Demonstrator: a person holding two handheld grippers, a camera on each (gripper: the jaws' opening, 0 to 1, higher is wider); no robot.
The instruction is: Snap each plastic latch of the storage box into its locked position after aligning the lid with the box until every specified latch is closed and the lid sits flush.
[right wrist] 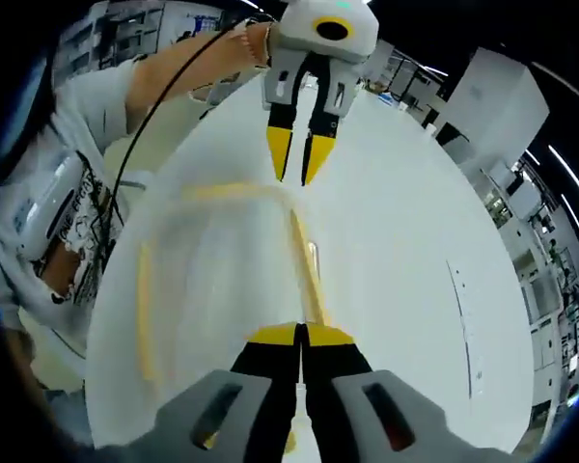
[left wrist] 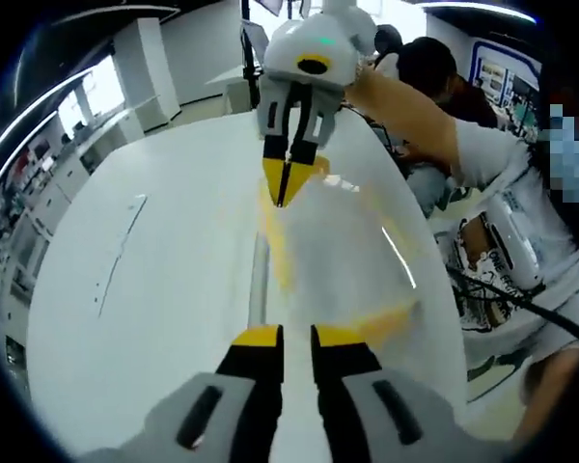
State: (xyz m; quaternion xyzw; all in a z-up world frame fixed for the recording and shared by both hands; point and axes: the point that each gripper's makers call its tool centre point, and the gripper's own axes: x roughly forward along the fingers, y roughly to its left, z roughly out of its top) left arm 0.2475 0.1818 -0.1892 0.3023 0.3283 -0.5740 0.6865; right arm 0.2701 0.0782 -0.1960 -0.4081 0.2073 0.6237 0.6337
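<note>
A clear plastic storage box (left wrist: 367, 251) with yellow trim lies on the white table, blurred by motion. In the left gripper view my left gripper (left wrist: 296, 338) shows a narrow gap between its yellow tips, at the box's near end. Facing it, my right gripper (left wrist: 283, 193) has its tips together over the far end. In the right gripper view the box (right wrist: 212, 280) spreads to the left, and a yellow strip (right wrist: 307, 260) runs straight into my shut right gripper (right wrist: 301, 335). I cannot tell whether it pinches the strip. Beyond, the left gripper (right wrist: 299, 169) hangs slightly open.
The white table (left wrist: 154, 289) stretches wide on the side away from the person (left wrist: 502, 193), who stands close against the box side. A black cable (right wrist: 164, 87) runs along the person's arm. Shelves and cabinets (right wrist: 492, 106) line the room behind.
</note>
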